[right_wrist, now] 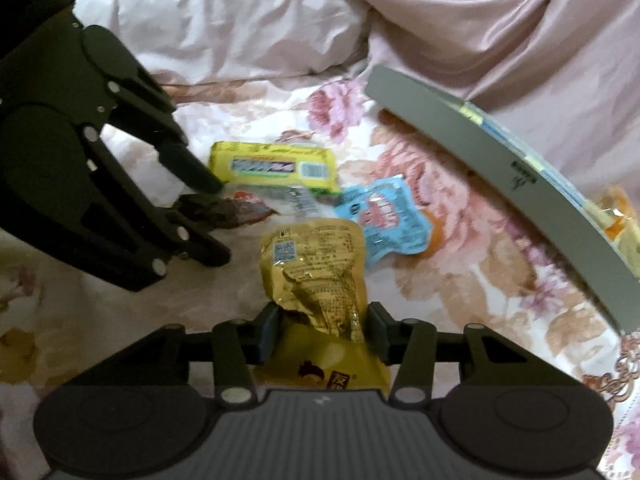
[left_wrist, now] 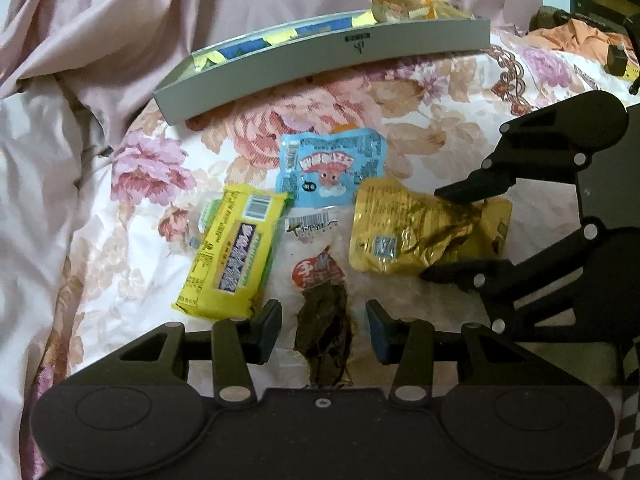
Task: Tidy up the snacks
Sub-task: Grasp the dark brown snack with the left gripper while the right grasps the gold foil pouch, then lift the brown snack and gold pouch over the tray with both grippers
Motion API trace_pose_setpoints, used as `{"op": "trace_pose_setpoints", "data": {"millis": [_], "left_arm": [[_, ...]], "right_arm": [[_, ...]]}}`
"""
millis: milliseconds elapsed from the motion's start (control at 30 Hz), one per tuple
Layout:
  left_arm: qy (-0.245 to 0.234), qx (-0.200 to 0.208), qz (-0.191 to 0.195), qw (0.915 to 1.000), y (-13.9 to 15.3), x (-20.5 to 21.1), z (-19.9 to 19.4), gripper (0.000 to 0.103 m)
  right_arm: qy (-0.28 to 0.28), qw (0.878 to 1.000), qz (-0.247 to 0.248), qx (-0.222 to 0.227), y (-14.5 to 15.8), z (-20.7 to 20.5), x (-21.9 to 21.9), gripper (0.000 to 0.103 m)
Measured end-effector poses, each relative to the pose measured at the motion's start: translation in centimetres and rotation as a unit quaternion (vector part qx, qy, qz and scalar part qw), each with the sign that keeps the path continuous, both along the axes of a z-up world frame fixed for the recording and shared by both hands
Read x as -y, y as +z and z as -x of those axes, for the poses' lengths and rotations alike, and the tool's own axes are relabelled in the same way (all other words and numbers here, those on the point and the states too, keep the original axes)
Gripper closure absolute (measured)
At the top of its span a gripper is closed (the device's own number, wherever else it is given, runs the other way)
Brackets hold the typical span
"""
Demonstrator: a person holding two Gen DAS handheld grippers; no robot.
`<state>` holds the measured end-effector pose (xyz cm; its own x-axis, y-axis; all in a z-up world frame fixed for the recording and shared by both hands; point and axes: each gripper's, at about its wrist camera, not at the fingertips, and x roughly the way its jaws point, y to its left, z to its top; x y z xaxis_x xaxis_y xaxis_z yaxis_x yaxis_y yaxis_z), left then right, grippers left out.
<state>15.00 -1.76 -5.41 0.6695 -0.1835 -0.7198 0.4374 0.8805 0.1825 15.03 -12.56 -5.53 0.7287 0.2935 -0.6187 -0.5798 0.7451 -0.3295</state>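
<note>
Left wrist view: the left gripper (left_wrist: 324, 328) has its fingers apart, straddling a clear packet of dark dried meat (left_wrist: 322, 312) on the floral bedspread (left_wrist: 420, 128). Right of it, the right gripper (right_wrist: 322, 334) stands spread around a crinkled gold foil pouch (right_wrist: 316, 276). A yellow wrapped bar (left_wrist: 234, 252) lies left, a blue sachet (left_wrist: 334, 168) farther, and a shallow grey tray (left_wrist: 320, 60) farthest.

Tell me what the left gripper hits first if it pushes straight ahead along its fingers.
The clear jerky packet, already lying between the open left gripper fingers. Beyond it, probably the blue packet; depth there is unclear.
</note>
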Motion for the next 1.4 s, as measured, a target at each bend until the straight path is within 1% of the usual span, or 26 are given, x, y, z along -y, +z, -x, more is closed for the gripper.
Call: {"op": "trace_pose_setpoints", "data": {"millis": [200, 333, 467, 633, 800, 1000, 1100, 1167, 1233, 1400], "left_arm": [[0.014, 0.028, 0.025, 0.9992, 0.8, -0.3, 0.0, 0.055], [0.025, 0.048, 0.050, 0.9973, 1.4, -0.6, 0.0, 0.055], [0.028, 0.073, 0.062, 0.9950, 1.9, -0.7, 0.3, 0.055], [0.037, 0.101, 0.082, 0.9908, 2.5, -1.0, 0.6, 0.055], [0.051, 0.121, 0.100, 0.9863, 3.2, -1.4, 0.8, 0.055], [0.074, 0.144, 0.127, 0.9786, 4.3, -1.8, 1.0, 0.055], [0.089, 0.151, 0.143, 0.9742, 5.3, -1.7, 0.5, 0.055], [0.091, 0.164, 0.146, 0.9715, 6.2, -1.3, -0.1, 0.055], [0.092, 0.176, 0.149, 0.9687, 7.1, -0.8, -0.9, 0.055], [0.098, 0.198, 0.164, 0.9614, 9.7, 0.8, -3.7, 0.055]], "right_arm": [[-0.030, 0.998, 0.000, 0.047, 0.5, -0.1, 0.4, 0.053], [-0.052, 0.996, -0.008, 0.075, 0.9, -0.1, 0.9, 0.053], [-0.066, 0.993, -0.017, 0.100, 1.4, -0.1, 1.2, 0.053], [-0.083, 0.988, -0.030, 0.128, 2.0, 0.1, 1.7, 0.053], [-0.099, 0.981, -0.056, 0.156, 2.9, 0.2, 2.3, 0.053], [-0.107, 0.974, -0.084, 0.184, 3.8, 0.4, 2.9, 0.053], [-0.113, 0.967, -0.105, 0.204, 4.7, 0.2, 3.3, 0.053], [-0.119, 0.961, -0.120, 0.220, 5.3, -0.2, 3.7, 0.053], [-0.128, 0.953, -0.141, 0.237, 6.0, -0.7, 4.4, 0.053], [-0.150, 0.934, -0.187, 0.263, 7.4, -2.2, 6.5, 0.053]]}}
